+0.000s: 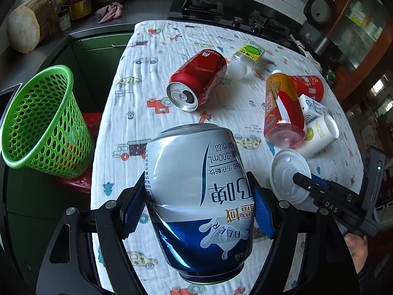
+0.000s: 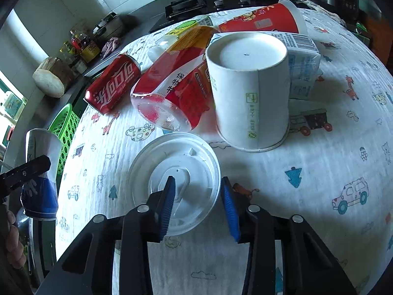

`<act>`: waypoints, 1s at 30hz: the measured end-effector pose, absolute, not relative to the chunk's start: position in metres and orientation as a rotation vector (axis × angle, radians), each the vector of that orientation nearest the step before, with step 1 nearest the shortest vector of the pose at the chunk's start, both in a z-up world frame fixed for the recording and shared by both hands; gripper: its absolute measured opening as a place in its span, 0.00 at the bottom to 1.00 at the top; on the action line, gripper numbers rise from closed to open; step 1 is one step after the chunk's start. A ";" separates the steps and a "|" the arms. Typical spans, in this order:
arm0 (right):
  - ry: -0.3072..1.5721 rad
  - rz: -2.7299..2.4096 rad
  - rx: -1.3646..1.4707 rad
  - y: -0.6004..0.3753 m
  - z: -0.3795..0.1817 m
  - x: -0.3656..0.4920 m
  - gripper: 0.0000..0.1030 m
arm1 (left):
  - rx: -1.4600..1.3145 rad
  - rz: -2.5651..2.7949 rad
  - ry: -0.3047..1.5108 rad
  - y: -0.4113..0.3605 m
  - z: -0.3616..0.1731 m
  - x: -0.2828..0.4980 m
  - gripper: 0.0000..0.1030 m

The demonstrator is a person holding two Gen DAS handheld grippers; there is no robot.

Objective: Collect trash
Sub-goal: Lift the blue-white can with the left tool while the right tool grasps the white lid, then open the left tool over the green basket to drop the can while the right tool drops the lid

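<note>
Left hand-held gripper (image 1: 199, 211) squeezes a dented blue and silver beer can (image 1: 196, 196) between its blue pads, holding it up above the table (image 1: 137, 113). Off to its left stands a green basket (image 1: 41, 120). Ahead of it lies a red cola can (image 1: 196, 81) on its side. Right hand-held gripper (image 2: 200, 202) is spread apart, with one finger over a white plastic lid (image 2: 172, 172) and the other just past its rim. Just ahead of it sit a white paper cup (image 2: 248, 93), upside down, and a red drink bottle (image 2: 176, 88) lying down.
</note>
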State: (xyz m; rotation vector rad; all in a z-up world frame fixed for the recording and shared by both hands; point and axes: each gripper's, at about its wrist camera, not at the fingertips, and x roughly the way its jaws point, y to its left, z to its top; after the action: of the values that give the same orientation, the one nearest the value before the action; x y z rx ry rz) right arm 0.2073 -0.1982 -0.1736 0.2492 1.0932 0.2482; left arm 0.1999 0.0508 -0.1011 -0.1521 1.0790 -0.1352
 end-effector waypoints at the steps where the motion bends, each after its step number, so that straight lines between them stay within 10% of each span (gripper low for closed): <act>1: 1.091 0.242 0.250 -0.199 -0.173 0.208 0.26 | -0.151 -0.136 1.078 0.052 -0.101 0.200 0.72; 8: 1.070 0.220 0.236 -0.203 -0.168 0.206 0.08 | -0.146 -0.136 1.075 0.056 -0.100 0.201 0.72; 30: 0.892 0.392 -0.072 -0.117 -0.081 0.212 0.06 | -0.193 0.141 0.950 0.206 -0.059 0.235 0.72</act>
State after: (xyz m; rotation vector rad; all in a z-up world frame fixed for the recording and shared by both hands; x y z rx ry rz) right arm 0.2115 -0.1167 -0.0812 -0.0719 0.8915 0.3923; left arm 0.2352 0.2060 -0.0594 -0.1925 0.9497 0.1410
